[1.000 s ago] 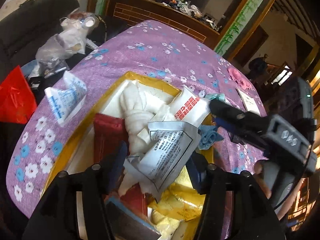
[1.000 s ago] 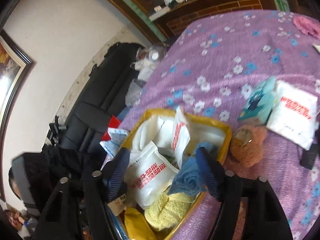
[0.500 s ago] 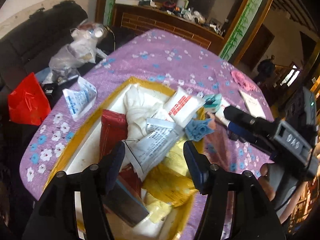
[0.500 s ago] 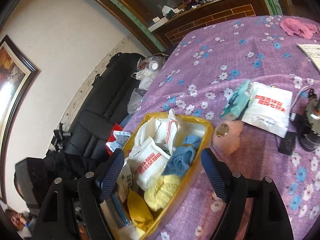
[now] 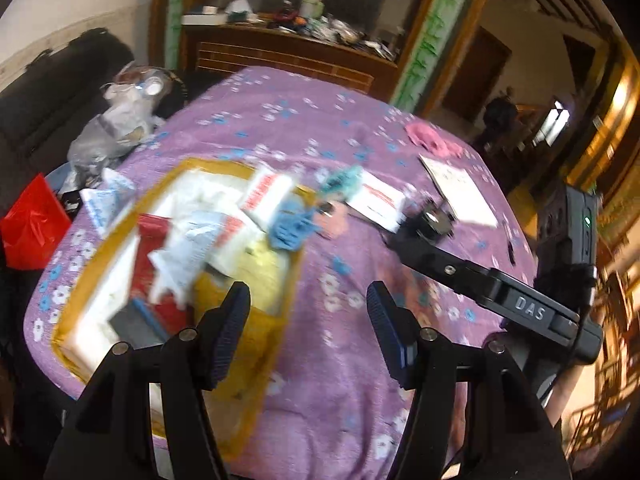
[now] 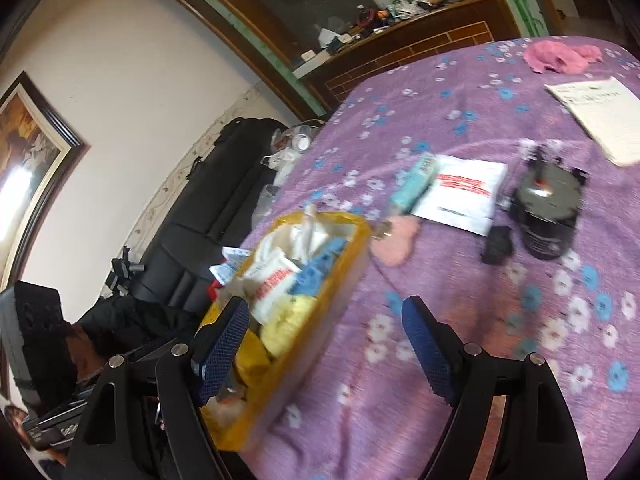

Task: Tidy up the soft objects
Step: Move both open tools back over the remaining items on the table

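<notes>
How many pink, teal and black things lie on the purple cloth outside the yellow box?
Pink: 2, the pink cloth and the pink fuzzy toy
Teal: 1, the teal packet
Black: 2, the round black device and the small black block
Total: 5

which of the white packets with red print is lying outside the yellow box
The flat white packet on the purple tablecloth, between the teal pack and the black round device. The others sit in the yellow box.

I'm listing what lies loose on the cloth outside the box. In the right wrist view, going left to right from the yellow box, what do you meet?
yellow box → pink plush → white packet with red print → black round device → white paper sheet
</notes>
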Available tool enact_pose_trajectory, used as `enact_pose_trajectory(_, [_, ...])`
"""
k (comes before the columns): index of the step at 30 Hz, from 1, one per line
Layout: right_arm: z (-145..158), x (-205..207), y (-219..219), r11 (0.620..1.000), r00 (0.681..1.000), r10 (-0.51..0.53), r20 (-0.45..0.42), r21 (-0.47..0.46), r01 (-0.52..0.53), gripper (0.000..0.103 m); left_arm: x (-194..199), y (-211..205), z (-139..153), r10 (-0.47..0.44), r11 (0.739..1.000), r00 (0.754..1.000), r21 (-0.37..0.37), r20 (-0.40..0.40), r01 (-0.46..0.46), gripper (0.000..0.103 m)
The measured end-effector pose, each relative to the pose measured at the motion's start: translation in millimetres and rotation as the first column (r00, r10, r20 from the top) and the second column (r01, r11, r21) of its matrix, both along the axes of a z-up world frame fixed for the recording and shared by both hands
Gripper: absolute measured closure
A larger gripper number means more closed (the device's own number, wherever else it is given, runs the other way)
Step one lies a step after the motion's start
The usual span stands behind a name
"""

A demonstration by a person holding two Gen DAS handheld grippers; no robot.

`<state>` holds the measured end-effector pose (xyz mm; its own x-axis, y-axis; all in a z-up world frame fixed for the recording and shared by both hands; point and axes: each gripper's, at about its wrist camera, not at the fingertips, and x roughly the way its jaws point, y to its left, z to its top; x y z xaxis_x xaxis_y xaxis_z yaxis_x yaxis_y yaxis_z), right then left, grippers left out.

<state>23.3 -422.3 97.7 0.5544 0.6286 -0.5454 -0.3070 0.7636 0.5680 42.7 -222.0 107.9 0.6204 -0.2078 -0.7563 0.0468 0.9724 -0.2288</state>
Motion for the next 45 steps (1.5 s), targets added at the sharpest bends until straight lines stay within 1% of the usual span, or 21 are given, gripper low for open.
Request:
enact_pose_trajectory(4, [-11, -4, -22, 1.000, 0.999, -0.009, -0.034, -0.022, 0.008, 0.021, 0, -27, 0, -0.063, 0.998, 0.998, 0.018, -0.008, 0.063, 0.044])
enact_pose_trajectory(6, [-17, -5, -33, 0.999, 0.998, -0.027, -0.053, -0.036, 0.026, 0.021, 4, -37, -3, -0.093, 0.996, 0.995, 0.005, -0.020, 0.093, 0.044])
enact_pose_trajectory(9, [-22, -3, -49, 0.998, 0.996, -0.051, -0.076, -0.032, 0.049, 0.021, 9, -46, -11, -0.119, 0.993, 0.991, -0.032, -0.052, 0.118, 0.044])
enact_pose_trajectory(12, [-24, 2, -61, 0.996, 0.992, -0.083, -0.092, -0.039, 0.080, 0.021, 12, -56, -17, -0.130, 0.992, 0.989, -0.014, -0.069, 0.129, 0.044])
enact_pose_trajectory(15, [-29, 8, -71, 0.994, 0.988, -0.102, -0.119, -0.038, 0.098, 0.020, 14, -59, -22, -0.142, 0.990, 0.986, -0.028, -0.082, 0.140, 0.044])
enact_pose_trajectory(25, [-52, 33, -60, 0.994, 0.978, -0.095, -0.184, -0.072, 0.083, 0.020, 29, -64, -39, -0.160, 0.987, 0.980, -0.039, -0.121, 0.156, 0.044])
enact_pose_trajectory(34, [-52, 34, -58, 0.993, 0.983, -0.104, -0.154, -0.080, 0.092, 0.021, 40, -59, -48, -0.152, 0.988, 0.979, -0.060, -0.139, 0.145, 0.044])
enact_pose_trajectory(43, [-54, 50, -58, 0.991, 0.982, -0.113, -0.150, -0.087, 0.100, 0.021, 48, -58, -57, -0.146, 0.989, 0.977, -0.060, -0.155, 0.138, 0.044])
enact_pose_trajectory(45, [-54, 52, -55, 0.991, 0.984, -0.108, -0.142, -0.098, 0.094, 0.020, 50, -58, -59, -0.148, 0.988, 0.976, -0.059, -0.160, 0.140, 0.044])
